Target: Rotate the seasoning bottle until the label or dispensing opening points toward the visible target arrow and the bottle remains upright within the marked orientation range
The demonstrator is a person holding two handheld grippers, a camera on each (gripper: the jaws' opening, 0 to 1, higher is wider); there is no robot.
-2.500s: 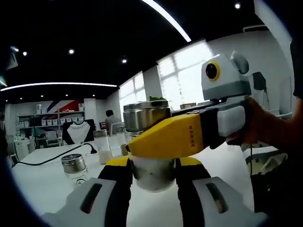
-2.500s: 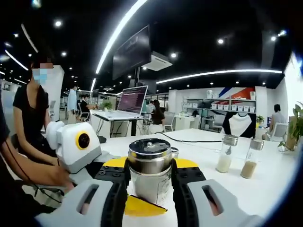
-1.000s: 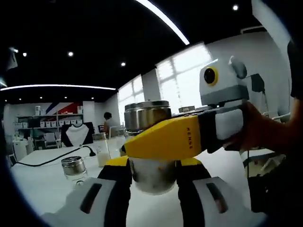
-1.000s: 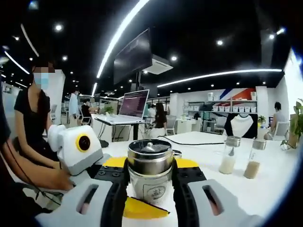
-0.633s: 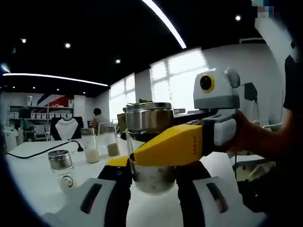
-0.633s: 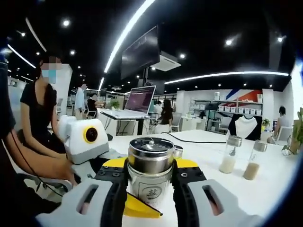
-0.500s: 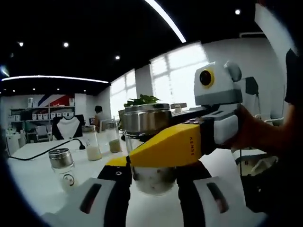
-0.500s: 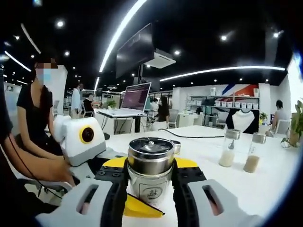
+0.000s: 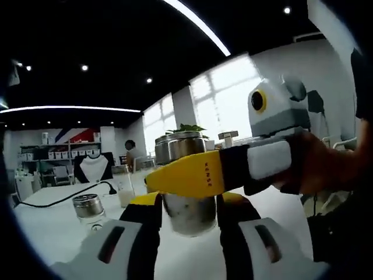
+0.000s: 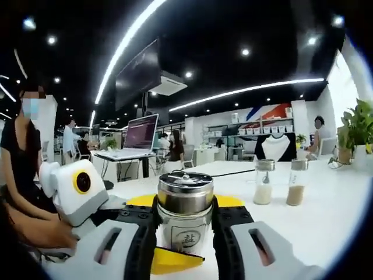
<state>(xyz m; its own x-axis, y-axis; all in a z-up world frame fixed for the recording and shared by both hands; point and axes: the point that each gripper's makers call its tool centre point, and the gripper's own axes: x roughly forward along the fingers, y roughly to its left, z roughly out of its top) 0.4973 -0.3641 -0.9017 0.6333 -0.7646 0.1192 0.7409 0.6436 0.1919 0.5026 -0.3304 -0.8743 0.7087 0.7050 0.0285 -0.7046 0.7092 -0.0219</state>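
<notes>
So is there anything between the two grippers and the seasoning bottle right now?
No. In the right gripper view the seasoning bottle sits directly between the right gripper jaws, upright. In the left gripper view the left gripper jaws flank it too, while the right gripper's yellow jaw crosses in front of it.

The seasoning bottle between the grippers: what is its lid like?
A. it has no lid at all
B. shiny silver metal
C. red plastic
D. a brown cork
B: in the right gripper view the seasoning bottle wears a shiny silver metal lid, held between the right hand-held gripper's jaws.
</notes>
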